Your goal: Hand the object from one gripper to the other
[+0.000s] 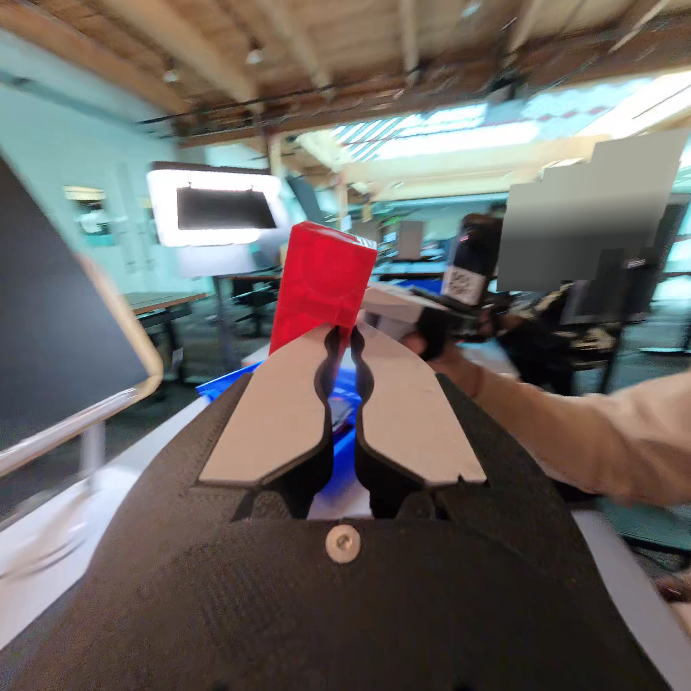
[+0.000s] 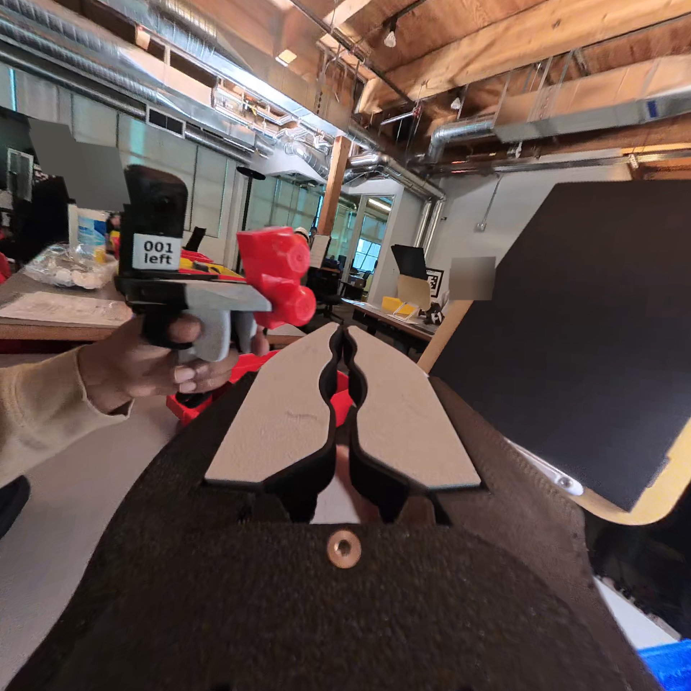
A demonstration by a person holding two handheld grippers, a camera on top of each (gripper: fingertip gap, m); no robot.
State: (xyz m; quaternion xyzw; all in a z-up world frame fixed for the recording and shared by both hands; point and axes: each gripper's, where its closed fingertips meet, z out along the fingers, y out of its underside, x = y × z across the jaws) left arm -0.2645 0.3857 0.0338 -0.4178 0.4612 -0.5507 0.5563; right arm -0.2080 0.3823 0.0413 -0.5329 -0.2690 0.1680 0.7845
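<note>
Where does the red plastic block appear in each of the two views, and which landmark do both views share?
Left wrist view: the red block stands just above centre, pinched at its lower corner by the left gripper.
Right wrist view: the red block is left of centre, held at the tip of the left gripper, above the shut, empty right gripper.
Shared landmark: the wooden ceiling.

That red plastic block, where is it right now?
The red block is held up in the air, pinched at its lower edge by the left gripper. In the right wrist view it sits left of centre, just above the shut, empty right gripper.
</note>
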